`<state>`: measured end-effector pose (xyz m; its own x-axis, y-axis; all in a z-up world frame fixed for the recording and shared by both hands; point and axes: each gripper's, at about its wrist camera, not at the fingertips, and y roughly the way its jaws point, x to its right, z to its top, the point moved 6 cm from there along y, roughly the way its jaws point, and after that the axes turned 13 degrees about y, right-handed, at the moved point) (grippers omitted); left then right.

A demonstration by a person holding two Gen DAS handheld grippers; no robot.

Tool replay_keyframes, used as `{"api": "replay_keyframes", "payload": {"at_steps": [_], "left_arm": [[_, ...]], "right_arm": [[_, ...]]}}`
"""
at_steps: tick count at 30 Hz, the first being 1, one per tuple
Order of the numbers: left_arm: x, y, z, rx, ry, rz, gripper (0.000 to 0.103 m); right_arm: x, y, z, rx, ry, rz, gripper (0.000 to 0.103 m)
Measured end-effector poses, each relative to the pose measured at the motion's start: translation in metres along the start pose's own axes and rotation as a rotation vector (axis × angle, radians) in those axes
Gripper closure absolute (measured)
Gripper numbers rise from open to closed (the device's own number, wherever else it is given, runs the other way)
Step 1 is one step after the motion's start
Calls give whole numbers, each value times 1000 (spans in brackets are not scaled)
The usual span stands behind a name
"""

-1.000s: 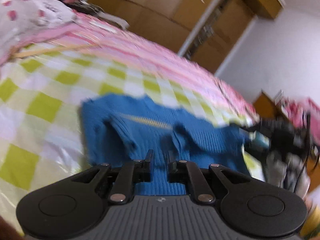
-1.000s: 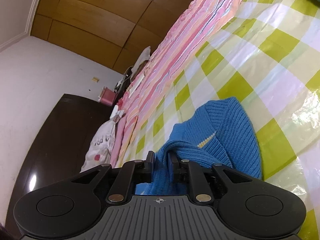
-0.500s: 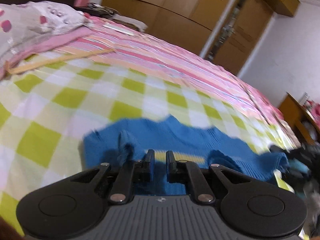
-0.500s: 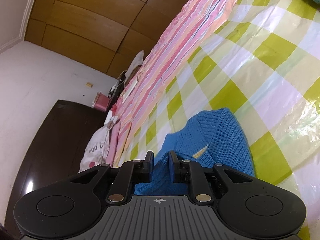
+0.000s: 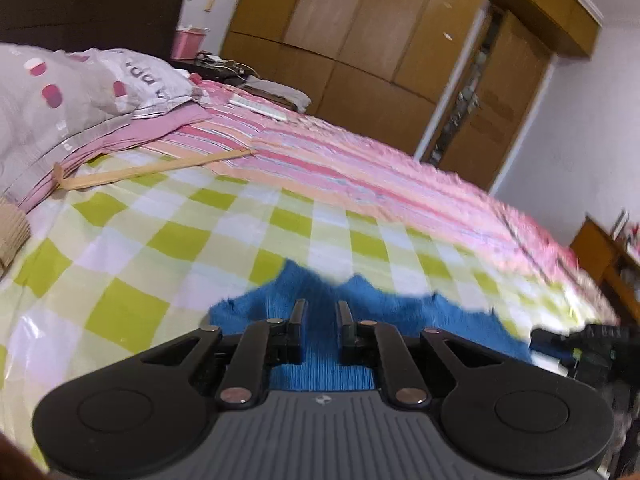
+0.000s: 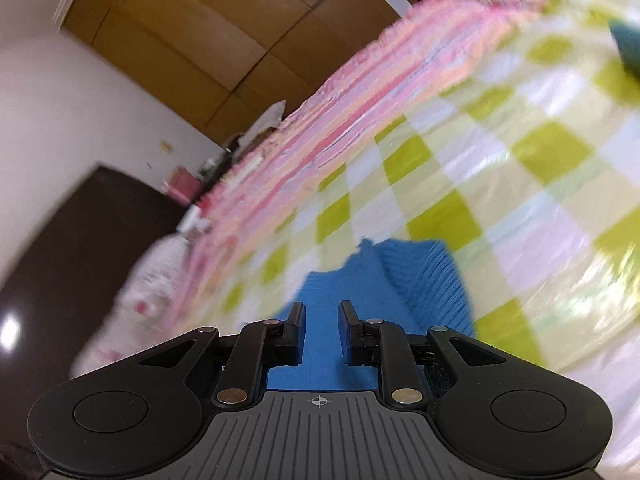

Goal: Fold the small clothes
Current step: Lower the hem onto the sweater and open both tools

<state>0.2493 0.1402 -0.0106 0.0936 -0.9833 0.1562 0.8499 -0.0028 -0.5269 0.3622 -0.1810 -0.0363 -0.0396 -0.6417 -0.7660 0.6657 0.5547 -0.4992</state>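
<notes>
1. A wooden panelled wardrobe [image 5: 360,40] is seen in both views; its doorway is caught only by the left camera.
2. A glossy green-and-white checked cover [image 5: 180,240] is spread over the bed, bordered by a pink striped quilt [image 5: 360,168].
3. A spotted pillow [image 5: 60,100] is shown sharply on the left, blurred on the right.
4. A blue ribbed-knit sweater [image 5: 400,312] is laid on the cover, just beyond both tools.
5. The left gripper [image 5: 322,304] and the right gripper [image 6: 322,306] are opening, fingers narrowly apart above the knit, nothing pinched.
6. A flat wooden stick [image 5: 152,168] is seen only from the left.
</notes>
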Motion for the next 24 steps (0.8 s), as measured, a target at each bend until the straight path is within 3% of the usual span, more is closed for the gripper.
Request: {"api": "replay_keyframes", "payload": {"at_steps": [5, 9, 14, 19, 24], "left_arm": [[11, 24, -18, -85, 53, -2, 85], [3, 36, -29, -128, 68, 69, 85], [-1, 32, -29, -118, 59, 112, 84], [-3, 27, -31, -117, 49, 148, 84], [-9, 21, -33, -120, 35, 184, 84]], "right_arm": [[-6, 10, -7, 43, -230, -167, 83], [-5, 23, -10, 54, -336, -253, 83], [-3, 29, -14, 20, -352, -249, 84], [-4, 21, -16, 9, -377, -253, 97], [2, 3, -3, 73, -336, -267, 98]]}}
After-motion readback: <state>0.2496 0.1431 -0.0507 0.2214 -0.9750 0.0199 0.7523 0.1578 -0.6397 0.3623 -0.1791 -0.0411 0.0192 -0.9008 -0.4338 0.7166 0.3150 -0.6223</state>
